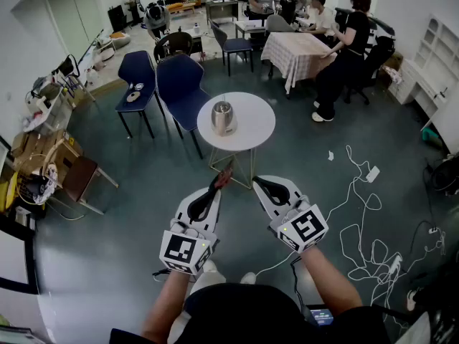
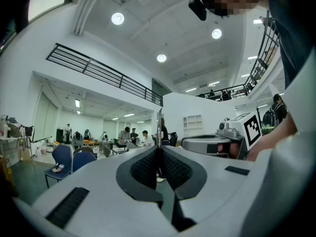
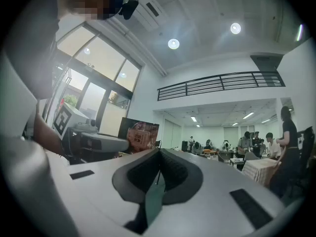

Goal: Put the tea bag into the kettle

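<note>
A steel kettle (image 1: 223,117) stands on a small round white table (image 1: 254,124) ahead of me, well beyond both grippers. My left gripper (image 1: 219,183) is held low in front of my body and is shut on a reddish-brown tea bag packet (image 1: 225,177). In the left gripper view the tea bag (image 2: 158,131) shows edge-on as a thin strip rising from the left gripper (image 2: 159,151). The right gripper view shows the tea bag (image 3: 140,137) face-on. My right gripper (image 1: 259,183) is level beside the left, shut with nothing seen in it (image 3: 159,154).
Two blue chairs (image 1: 179,84) stand behind the table at the left. White cables (image 1: 358,213) trail over the floor at the right. A brown stool (image 1: 79,181) and cluttered boxes line the left wall. Several people sit and stand around tables (image 1: 297,49) at the far side.
</note>
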{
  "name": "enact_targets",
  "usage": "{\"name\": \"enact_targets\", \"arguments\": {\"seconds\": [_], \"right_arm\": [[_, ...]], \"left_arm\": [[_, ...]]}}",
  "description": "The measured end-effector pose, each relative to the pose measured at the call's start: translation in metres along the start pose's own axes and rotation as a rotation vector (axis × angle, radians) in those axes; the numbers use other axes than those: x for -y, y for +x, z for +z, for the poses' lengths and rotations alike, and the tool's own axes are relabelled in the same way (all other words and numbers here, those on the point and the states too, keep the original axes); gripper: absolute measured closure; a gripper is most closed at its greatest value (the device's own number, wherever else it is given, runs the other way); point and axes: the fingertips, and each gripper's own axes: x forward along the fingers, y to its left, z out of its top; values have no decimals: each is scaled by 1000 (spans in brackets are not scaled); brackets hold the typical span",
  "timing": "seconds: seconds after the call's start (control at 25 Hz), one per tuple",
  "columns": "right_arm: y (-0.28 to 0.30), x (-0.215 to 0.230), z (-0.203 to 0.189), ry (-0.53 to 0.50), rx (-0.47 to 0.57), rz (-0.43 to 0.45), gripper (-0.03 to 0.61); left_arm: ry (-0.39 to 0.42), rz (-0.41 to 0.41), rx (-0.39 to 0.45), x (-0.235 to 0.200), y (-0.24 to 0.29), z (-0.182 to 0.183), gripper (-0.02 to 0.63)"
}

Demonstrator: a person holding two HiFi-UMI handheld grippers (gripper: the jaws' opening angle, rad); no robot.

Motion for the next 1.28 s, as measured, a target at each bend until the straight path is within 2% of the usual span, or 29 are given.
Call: {"name": "enact_targets", "arguments": {"seconds": [0.48,0.96,1.28], "right_arm": [[0,4,3,5,16,-1,561],[-21,7,3,12,36,11,561],[-2,19,-3,23,31,20,561]], "left_arm": [[-13,21,-8,-3,4,5,598],[-6,22,4,19,2,1,598],[-1,29,-6,0,16,2,598]]}}
